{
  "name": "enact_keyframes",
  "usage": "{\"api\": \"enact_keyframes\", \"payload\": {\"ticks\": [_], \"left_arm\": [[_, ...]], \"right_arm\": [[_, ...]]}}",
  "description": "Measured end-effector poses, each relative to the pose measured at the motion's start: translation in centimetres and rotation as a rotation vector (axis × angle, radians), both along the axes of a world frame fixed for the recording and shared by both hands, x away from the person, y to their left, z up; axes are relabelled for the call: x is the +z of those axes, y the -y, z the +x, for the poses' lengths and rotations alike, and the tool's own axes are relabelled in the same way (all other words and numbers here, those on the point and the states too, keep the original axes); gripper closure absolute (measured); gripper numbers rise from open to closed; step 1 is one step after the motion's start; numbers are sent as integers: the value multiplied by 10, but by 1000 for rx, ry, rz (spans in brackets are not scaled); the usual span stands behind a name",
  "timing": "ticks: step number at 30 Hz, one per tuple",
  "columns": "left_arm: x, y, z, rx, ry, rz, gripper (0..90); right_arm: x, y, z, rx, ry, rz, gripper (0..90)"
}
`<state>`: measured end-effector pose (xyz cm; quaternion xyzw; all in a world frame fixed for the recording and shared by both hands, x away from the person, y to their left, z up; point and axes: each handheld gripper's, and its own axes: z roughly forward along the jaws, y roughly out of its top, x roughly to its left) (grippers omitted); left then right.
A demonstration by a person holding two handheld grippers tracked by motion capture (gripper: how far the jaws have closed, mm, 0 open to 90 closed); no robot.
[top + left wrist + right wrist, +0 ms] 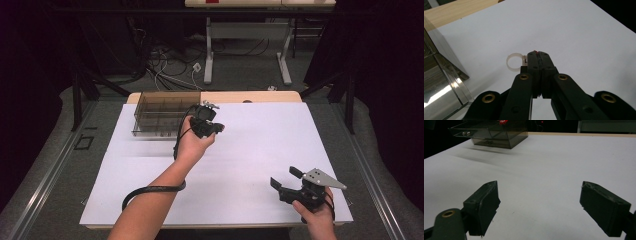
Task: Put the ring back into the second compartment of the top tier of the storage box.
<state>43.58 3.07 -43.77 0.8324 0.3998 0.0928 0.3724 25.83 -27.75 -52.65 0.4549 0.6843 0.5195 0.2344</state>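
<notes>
1. So, the left claw (538,53) has its jaws pressed together, nipping something small with a red bit at the tips; can't tell what it is.
2. A small clear ring (514,61) sits at the claw's 9 o'clock, on the white bench (579,37), just beside the tip.
3. The smoky see-through compartment box (162,114) is at about 11 o'clock on the bench in the high view, just beside the left hand (195,140).
4. The right claw (539,207) is spread wide at 5 o'clock, nothing between the jaws.
5. No readable writing or labels anywhere.
</notes>
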Motion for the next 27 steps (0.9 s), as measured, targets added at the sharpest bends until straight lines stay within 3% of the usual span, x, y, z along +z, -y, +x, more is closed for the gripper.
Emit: {"api": "enact_keyframes", "payload": {"ticks": [27], "left_arm": [[5, -12, 2, 29, 19, -4, 894]], "right_arm": [[0, 0, 0, 10, -5, 1, 151]]}}
